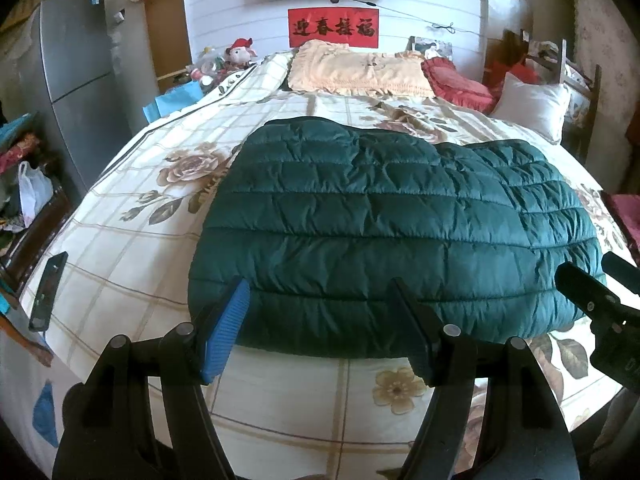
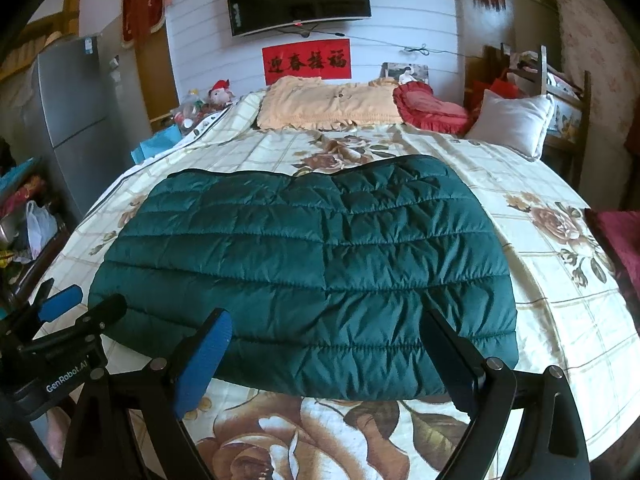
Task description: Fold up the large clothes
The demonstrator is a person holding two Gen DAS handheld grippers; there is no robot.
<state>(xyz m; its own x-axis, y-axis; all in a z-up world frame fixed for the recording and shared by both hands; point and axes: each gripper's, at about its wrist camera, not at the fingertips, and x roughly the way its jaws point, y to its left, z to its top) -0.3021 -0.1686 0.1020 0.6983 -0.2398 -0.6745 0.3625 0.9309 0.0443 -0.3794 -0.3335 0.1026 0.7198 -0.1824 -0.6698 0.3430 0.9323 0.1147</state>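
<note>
Here green jacket flat beyond open left gripper

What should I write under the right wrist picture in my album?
Open right gripper poised at the near edge of a folded green puffer jacket on a flowery bedspread.

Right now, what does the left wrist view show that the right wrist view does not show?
Only the left wrist view shows the dark phone lying on the bedspread, left of the jacket.

Only the right wrist view shows the "GenRobot.AI" lettering on the left gripper.

Both show the green quilted jacket folded flat, pillows, and both grippers open, holding nothing.
</note>
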